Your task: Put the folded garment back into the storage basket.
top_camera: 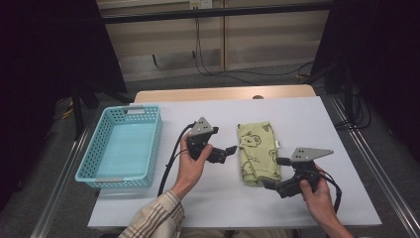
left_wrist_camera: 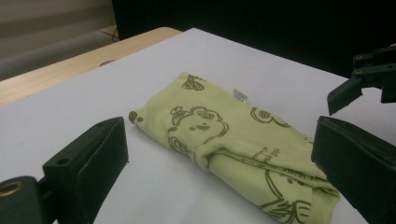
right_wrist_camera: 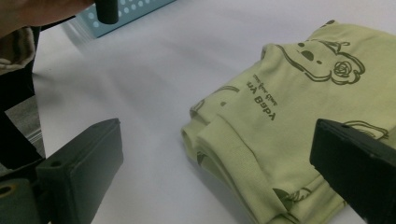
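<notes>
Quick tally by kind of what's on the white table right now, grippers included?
Folded green printed cloth: 1
Blue plastic basket: 1
Handheld grippers: 2, the left gripper and the right gripper, both open beside the cloth
Total: 4

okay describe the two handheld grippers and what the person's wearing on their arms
Both grippers, the left gripper and the right gripper, are black, blocky tools with two flat, rectangular jaws. Each carries a grey three-cornered plate on top and trails a black cable. The left forearm wears a beige plaid sleeve with dark stripes; the right forearm is bare.
</notes>
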`<state>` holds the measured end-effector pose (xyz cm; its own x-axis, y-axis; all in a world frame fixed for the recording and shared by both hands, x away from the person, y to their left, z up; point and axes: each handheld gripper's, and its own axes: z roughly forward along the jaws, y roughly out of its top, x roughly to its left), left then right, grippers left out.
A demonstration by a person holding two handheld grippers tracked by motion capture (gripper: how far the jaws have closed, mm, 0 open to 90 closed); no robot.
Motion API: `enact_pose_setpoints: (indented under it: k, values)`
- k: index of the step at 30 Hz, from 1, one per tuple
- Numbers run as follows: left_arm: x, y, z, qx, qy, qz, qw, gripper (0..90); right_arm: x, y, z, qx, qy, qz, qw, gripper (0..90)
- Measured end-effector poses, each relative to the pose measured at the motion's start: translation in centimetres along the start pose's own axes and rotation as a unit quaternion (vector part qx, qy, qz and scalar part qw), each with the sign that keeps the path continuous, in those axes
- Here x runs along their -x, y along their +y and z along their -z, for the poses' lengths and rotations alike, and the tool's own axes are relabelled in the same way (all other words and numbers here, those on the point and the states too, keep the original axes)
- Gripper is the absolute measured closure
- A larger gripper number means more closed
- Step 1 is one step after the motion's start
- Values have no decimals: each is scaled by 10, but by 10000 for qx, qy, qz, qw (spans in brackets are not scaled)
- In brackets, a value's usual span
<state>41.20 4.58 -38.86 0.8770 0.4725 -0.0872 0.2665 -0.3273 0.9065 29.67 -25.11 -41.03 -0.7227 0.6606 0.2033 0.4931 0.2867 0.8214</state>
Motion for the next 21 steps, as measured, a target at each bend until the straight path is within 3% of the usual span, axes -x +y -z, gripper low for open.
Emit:
enact_pose_setpoints:
  k: [6,11,16,21]
  values:
    - [-8,4,-15,-97,17,90,9999,38,4,2,-1,-3,80,94,9999,23]
    - [-18,0,-39,-126,62,221,9997,39,9,7,0,-182,1,227,9996,32]
    - [-26,0,-53,-248,74,277,9993,39,18,10,0,-310,-58,274,9991,83]
    - [-36,4,-58,-326,248,317,9987,39,24,11,-1,-419,-5,433,9982,169]
